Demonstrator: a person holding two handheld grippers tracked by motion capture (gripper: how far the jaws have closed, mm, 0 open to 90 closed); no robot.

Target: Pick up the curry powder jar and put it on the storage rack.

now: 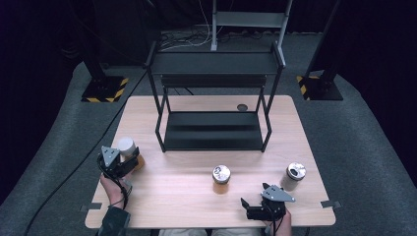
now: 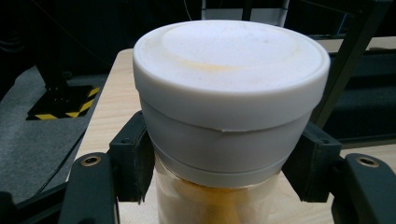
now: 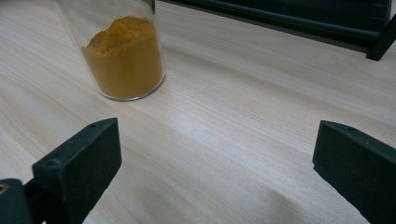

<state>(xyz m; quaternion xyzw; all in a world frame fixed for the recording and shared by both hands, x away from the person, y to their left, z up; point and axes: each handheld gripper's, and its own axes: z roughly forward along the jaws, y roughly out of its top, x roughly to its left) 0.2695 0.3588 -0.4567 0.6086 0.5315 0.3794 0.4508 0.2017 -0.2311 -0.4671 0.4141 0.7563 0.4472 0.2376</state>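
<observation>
White-lidded jar (image 2: pixel 229 116), unlabelled, sits clamped in the left tongs (image 2: pixel 224 163).

No text, label, brand or number is readable on anything in these views.

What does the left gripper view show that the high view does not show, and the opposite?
Left gripper view: the left gripper's pads press the white-lidded jar just under its lid, with yellow contents in the glass below. High view: the black shelf rack, two more jars and the open right gripper. Both: that jar, the left gripper and the wooden table.
</observation>
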